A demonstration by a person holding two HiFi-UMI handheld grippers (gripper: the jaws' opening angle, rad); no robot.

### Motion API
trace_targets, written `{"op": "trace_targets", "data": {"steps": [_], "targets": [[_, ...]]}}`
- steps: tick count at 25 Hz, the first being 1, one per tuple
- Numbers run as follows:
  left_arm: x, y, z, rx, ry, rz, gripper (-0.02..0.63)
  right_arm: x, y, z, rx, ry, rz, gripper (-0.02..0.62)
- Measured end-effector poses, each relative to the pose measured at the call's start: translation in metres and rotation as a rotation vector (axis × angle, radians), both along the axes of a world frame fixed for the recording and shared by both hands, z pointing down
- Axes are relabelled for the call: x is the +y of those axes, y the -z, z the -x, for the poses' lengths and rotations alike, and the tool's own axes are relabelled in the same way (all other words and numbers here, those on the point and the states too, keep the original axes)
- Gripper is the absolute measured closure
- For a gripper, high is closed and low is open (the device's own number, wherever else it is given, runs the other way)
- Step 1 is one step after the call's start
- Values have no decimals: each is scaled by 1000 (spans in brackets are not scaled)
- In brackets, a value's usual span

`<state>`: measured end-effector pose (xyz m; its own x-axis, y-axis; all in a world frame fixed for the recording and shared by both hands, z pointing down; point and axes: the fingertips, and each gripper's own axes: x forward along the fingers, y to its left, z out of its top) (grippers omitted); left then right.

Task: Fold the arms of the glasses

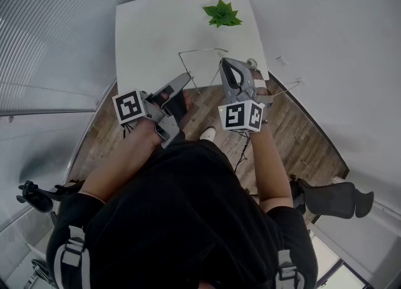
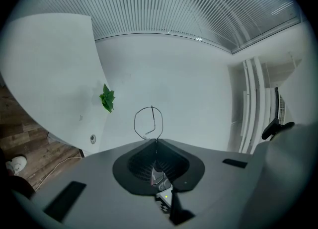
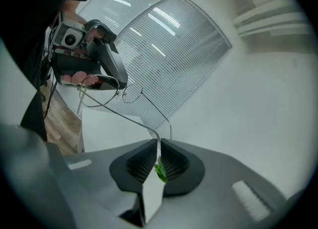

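Note:
Thin wire-framed glasses (image 1: 202, 50) hang in the air over the near edge of the white table (image 1: 156, 31), held between both grippers. My left gripper (image 1: 187, 78) is shut on the front of the frame; in the left gripper view one lens rim (image 2: 147, 120) loops up just beyond the closed jaws (image 2: 156, 141). My right gripper (image 1: 223, 63) is shut on the tip of one arm (image 3: 124, 114), which runs from its jaws (image 3: 159, 142) up to the lenses (image 3: 107, 90). The other arm (image 3: 164, 116) sticks out free beside it. Both arms look unfolded.
A small green leafy plant (image 1: 221, 14) sits at the far end of the table. Wooden floor (image 1: 294, 137) lies below, with a cable and the person's shoe (image 1: 207, 133). A black office chair (image 1: 332, 199) stands at the right, another chair (image 1: 37, 195) at the left.

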<state>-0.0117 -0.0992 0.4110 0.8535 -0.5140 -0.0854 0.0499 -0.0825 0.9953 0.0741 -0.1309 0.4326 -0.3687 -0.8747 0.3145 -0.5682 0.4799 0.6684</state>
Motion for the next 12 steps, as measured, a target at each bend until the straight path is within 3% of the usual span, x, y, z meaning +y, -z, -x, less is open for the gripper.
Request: {"op": "trace_targets", "data": {"steps": [12], "targets": [[-2, 2, -4, -6, -27, 2, 592, -3, 0, 7, 80, 26, -35, 563]]}}
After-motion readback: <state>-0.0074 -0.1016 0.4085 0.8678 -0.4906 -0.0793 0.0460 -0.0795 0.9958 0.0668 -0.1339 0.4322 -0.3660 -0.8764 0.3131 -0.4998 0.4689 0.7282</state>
